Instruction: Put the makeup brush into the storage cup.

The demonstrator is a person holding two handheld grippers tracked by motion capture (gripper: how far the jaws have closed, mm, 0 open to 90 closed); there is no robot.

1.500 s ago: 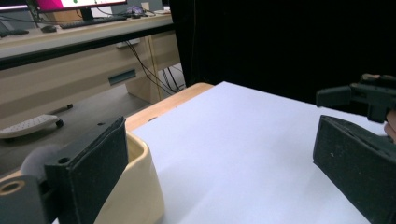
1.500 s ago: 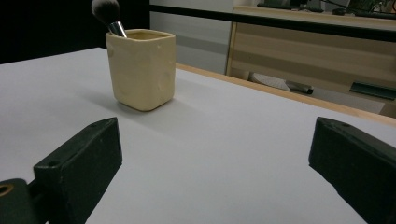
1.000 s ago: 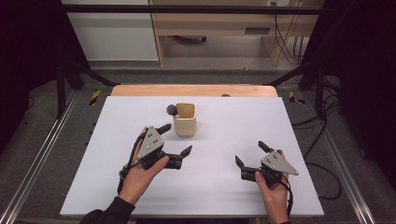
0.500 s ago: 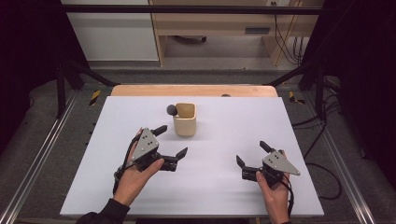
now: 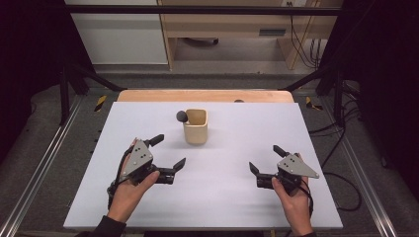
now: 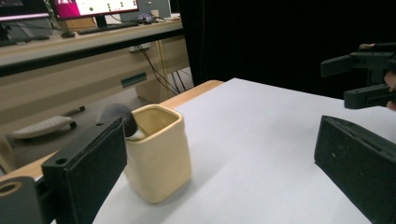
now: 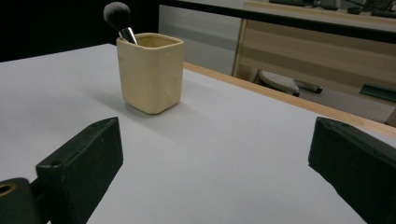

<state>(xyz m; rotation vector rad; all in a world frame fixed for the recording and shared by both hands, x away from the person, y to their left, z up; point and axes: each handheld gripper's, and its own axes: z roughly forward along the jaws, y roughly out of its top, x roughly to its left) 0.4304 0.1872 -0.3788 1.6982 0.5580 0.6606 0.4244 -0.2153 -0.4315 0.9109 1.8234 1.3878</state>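
White counter, cream cup with brush near its far edge. Both tools, left and right, spread and empty; approach looks next, left nearer the cup.

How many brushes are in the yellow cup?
1. A single brush with a dark fluffy head leans out of the cup, sticking up over the rim on the side toward the left claw. Anything shorter lying down inside the cup would be hidden.
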